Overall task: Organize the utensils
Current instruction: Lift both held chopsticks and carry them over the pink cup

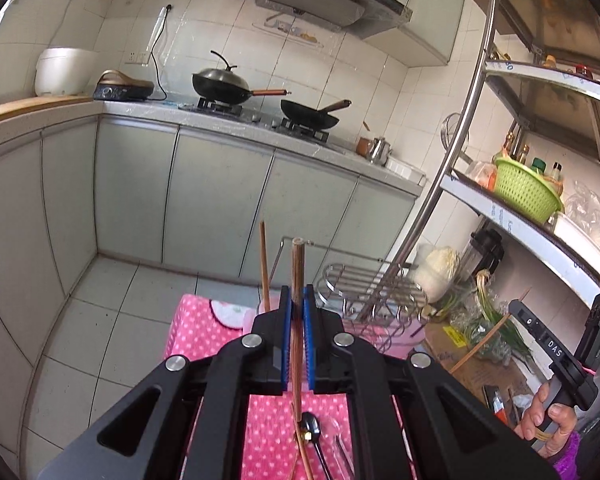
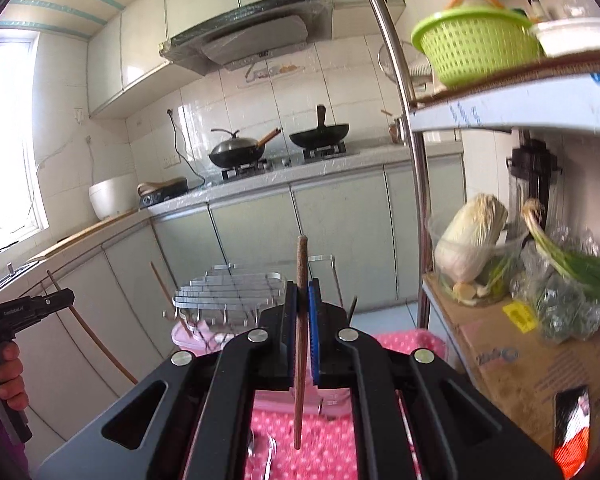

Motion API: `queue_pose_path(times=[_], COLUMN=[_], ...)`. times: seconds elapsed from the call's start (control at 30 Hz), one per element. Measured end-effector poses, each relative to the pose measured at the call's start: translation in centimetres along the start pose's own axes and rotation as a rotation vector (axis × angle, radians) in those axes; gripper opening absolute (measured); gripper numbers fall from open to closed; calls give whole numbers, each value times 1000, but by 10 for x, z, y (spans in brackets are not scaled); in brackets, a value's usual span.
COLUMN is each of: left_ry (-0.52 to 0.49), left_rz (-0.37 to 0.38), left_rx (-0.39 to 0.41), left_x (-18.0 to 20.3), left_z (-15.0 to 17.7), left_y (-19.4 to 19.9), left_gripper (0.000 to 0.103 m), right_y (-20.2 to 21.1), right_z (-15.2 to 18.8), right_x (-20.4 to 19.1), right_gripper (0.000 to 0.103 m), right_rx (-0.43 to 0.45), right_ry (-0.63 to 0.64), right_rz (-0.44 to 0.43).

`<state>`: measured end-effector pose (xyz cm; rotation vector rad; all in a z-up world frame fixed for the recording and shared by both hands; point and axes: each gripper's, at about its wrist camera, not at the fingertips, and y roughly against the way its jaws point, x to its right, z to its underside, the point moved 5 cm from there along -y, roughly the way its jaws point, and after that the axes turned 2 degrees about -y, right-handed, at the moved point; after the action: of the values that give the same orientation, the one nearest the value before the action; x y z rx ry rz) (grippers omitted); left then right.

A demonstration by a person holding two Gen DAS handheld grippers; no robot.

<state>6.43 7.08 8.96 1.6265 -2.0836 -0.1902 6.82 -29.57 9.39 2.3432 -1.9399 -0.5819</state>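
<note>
wire rack (image 1: 374,286) just ahead, steel shelf post (image 1: 440,168) crowding right, open floor (image 1: 112,320) left

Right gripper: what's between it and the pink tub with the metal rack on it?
Only dotted pink tablecloth shows between the right gripper, shut on a chopstick, and the pink tub in the right wrist view.

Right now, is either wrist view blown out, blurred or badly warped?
Right wrist view: the window at left is blown out to white, and the green basket and shelf edge are motion-smeared. Left wrist view: evenly lit and sharper, with the shelf rack bowed by fisheye. In both, the chopstick in each claw stays readable.
</note>
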Motion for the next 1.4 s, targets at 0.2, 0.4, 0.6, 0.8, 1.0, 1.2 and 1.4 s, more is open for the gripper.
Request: queue_pose_path(times=[0.2,0.4,0.6,0.8,1.0,1.2,1.4], left_ry=[1,29,26,16,3,-4,3], left_rz=[-6,-5,-36,-71,-84,-100,-115], left_rx=[59,87,127,103,32,-13,-60], left_x=[1,-3,-4,-9,-10,-11,-17], left_z=[-36,-63,-86,-86,-70,-57,-40], left_y=[1,-9,-27,-58,-84,-100,-114], left_gripper=[5,5,5,5,5,5,5], right_y=[-4,-10,-26,-53,-73,-87,-98], right_z=[-41,-76,-91,-76,-58,-39,-21], right_x=[1,1,-5,2,13,22,25], right_gripper=[6,6,6,6,6,6,6], right_rx=[71,138,160,99,25,-41,-87], right_ry=[0,5,34,35,12,-17,-18], right_rz=[4,14,29,42,50,47,56])
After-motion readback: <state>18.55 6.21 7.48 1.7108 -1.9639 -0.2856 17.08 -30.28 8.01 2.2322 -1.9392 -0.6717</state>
